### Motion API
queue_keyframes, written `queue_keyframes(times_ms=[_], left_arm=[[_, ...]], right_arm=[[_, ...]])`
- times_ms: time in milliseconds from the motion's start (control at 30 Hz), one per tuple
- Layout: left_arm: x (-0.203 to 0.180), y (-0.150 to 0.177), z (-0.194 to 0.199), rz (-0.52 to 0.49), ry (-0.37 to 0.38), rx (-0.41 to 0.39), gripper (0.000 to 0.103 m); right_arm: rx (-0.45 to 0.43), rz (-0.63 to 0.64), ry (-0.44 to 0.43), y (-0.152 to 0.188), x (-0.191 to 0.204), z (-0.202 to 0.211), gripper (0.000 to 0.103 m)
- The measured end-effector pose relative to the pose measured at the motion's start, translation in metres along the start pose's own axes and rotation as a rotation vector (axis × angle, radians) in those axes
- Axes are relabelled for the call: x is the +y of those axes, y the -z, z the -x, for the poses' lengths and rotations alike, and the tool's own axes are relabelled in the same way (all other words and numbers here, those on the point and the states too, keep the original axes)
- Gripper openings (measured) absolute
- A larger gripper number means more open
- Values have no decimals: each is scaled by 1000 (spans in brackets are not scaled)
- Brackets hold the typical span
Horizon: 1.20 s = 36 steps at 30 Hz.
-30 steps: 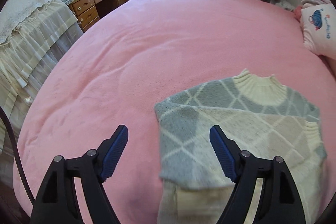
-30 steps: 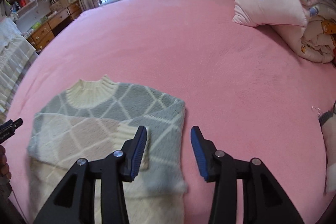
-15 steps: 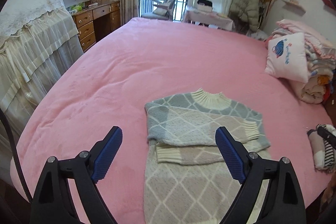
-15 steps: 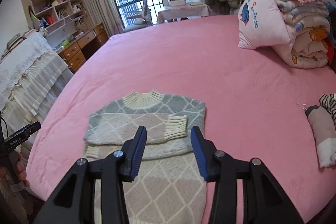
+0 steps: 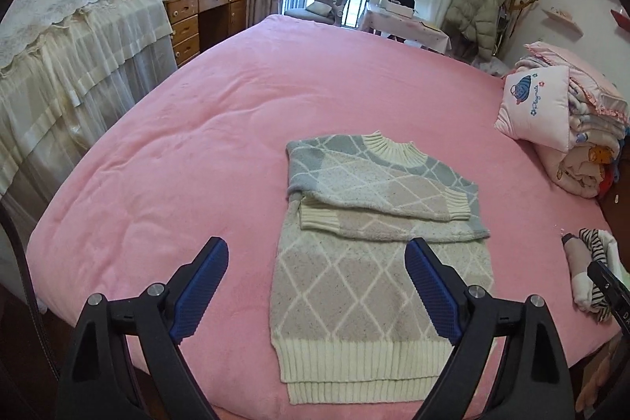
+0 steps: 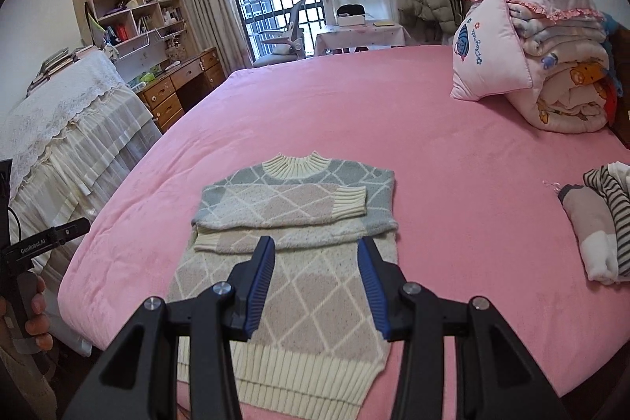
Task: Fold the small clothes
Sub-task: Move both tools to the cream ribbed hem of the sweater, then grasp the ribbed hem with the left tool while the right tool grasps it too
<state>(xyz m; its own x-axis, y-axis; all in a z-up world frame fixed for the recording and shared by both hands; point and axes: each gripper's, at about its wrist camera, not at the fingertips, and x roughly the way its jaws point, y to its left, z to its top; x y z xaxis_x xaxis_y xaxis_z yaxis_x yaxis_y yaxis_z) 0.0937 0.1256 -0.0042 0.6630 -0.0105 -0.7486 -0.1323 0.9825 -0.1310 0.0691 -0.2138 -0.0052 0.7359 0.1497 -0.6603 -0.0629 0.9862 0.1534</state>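
Observation:
A small knitted sweater [image 5: 366,262] with a grey, beige and cream diamond pattern lies flat on the pink bed [image 5: 197,152]. Both sleeves are folded across its chest, and its ribbed hem points toward me. It also shows in the right wrist view [image 6: 299,262]. My left gripper [image 5: 317,286] is open and empty, held above the sweater's lower half. My right gripper [image 6: 315,282] is open and empty, held above the sweater's lower body.
A pile of folded small clothes [image 6: 602,223] lies at the bed's right edge, also seen in the left wrist view [image 5: 590,262]. A pink pillow and stacked quilts [image 6: 531,58] sit at the far right. A lace-covered cabinet [image 5: 67,42] stands left of the bed.
Both grippers have pulled back and up from the sweater's shoulders toward the bed's near edge. The whole sweater now shows, with its sleeves folded. Both stay open.

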Motion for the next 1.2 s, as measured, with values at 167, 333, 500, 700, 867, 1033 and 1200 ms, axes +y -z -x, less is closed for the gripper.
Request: queue_keyframes(times_ms=[167,333,500,700,867,1033,1200], left_arm=[[4,27,-2,19,-34,-5,90],[2,55,-3,-2,-8,-22,90],[4,87,-16,-38,9,6,90],[14,124,-52,-49,4,80,90],[29,151,-88,-8,-12,173,90],[45,169,-117,58,17,242,90],[57,180,-139,115,76,299,90]], right_arm=[[-4,-15,26,34,4,4,44],[-11,0,74,62,8,6,44],[-10,-14,35,85,5,3,44],[89,44,34,118,10,-23,44],[183,39,69,147,-1,-49,44],[247,-47,69,168,-27,-69,44],[306,-123,33,186,-47,-83,44]])
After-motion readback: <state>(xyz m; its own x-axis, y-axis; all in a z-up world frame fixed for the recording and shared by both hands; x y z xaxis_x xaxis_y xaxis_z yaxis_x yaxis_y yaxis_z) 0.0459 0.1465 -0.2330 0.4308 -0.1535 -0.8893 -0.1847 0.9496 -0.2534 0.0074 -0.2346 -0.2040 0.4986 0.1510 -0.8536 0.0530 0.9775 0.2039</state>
